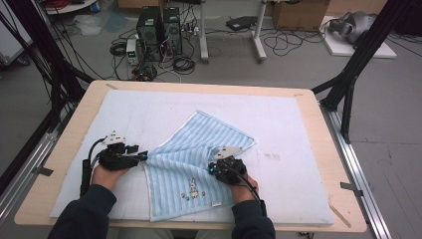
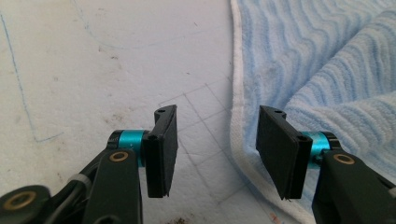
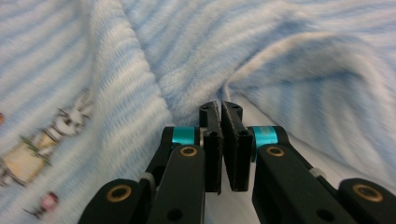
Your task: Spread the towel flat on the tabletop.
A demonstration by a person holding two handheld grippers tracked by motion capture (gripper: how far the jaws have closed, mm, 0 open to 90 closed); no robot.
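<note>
Two hands rest low on the tabletop. Left tongs lie level, jaws apart, bare, at the blue towel's left hem. Right tongs sit pinched on a towel fold. Their own view shows the fold at the tips; the high view shows the towel's folded-over corner mid-table.

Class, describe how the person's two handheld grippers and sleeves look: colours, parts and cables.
Both the left gripper and the right gripper are black, each topped with a grey three-cornered plate. Flat black jaws sit on teal collars with brass-coloured pivot rings. A black cable trails from each. The sleeves are dark navy.
</note>
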